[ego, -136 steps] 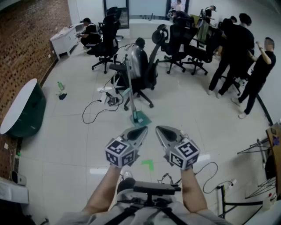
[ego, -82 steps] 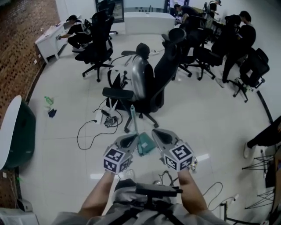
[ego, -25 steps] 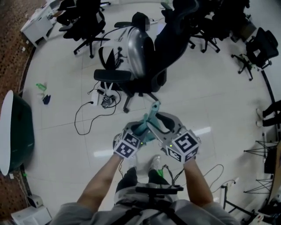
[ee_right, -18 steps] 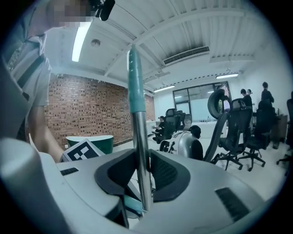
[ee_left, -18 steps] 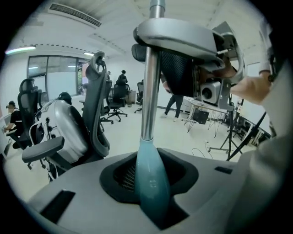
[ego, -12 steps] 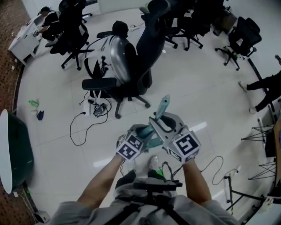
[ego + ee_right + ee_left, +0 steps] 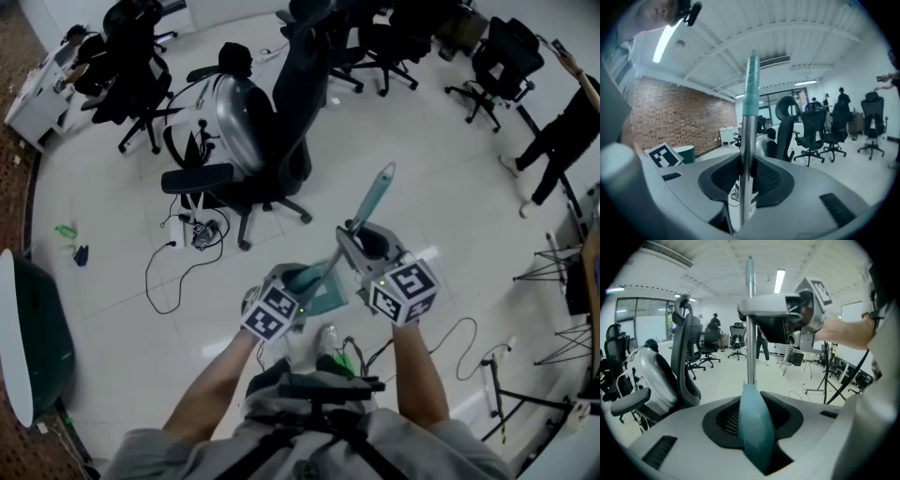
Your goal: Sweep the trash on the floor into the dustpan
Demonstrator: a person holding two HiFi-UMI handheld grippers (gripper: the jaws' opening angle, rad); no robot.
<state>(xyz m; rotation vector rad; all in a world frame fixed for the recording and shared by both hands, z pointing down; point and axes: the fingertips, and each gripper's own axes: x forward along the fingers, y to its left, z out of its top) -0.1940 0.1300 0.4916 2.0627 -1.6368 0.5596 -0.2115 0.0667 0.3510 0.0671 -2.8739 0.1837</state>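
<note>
The dustpan (image 7: 328,296) is close in front of me, between my two grippers, its long handle (image 7: 373,197) slanting up to the far right. My left gripper (image 7: 298,278) is clamped on the handle's teal base. My right gripper (image 7: 359,239), higher up, has just been closing and pinches the metal shaft, with an office chair (image 7: 281,122) beyond at far left.

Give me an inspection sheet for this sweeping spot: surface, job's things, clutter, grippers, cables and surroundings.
Surface: pale tiled floor.
Job's things: teal-handled pole held slanted; teal head at its lower end, brush or dustpan cannot be told.
Clutter: green item and dark item on the floor, far left.
Grippers: left gripper shut on the pole's teal base; right gripper, jaws just been closing, shut on its metal shaft.
Cables: black cable looping from a power strip; second cable at right.
Surroundings: office chairs, brick wall, person at right.
</note>
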